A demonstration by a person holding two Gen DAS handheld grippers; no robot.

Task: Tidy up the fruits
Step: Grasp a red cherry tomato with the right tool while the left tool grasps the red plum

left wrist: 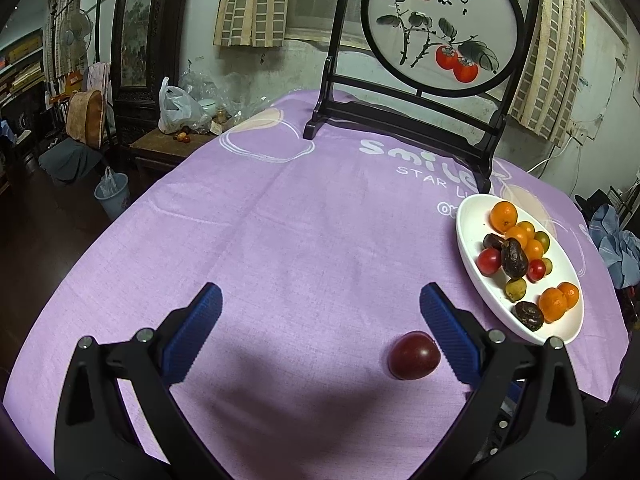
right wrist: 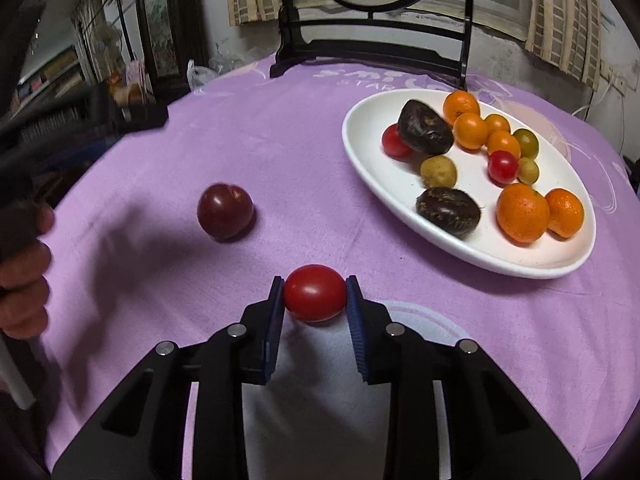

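Note:
A white oval plate [left wrist: 470, 256] [right wrist: 372, 184] on the purple cloth holds several oranges, small tomatoes, dark fruits and greenish ones. A dark red plum [left wrist: 414, 355] [right wrist: 225, 211] lies on the cloth left of the plate. My left gripper [left wrist: 320, 312] is wide open and empty above the cloth, with the plum just inside its right finger [left wrist: 448, 332]. My right gripper [right wrist: 315, 294] is shut on a red tomato [right wrist: 315, 293], held over the cloth in front of the plate.
A black framed round painting stand [left wrist: 408, 120] stands at the table's far side behind the plate. The table edge drops off at the left, with a side table, plastic bag [left wrist: 176, 110] and bin [left wrist: 113, 196] beyond. The hand holding the left gripper [right wrist: 24, 276] shows at the right wrist view's left edge.

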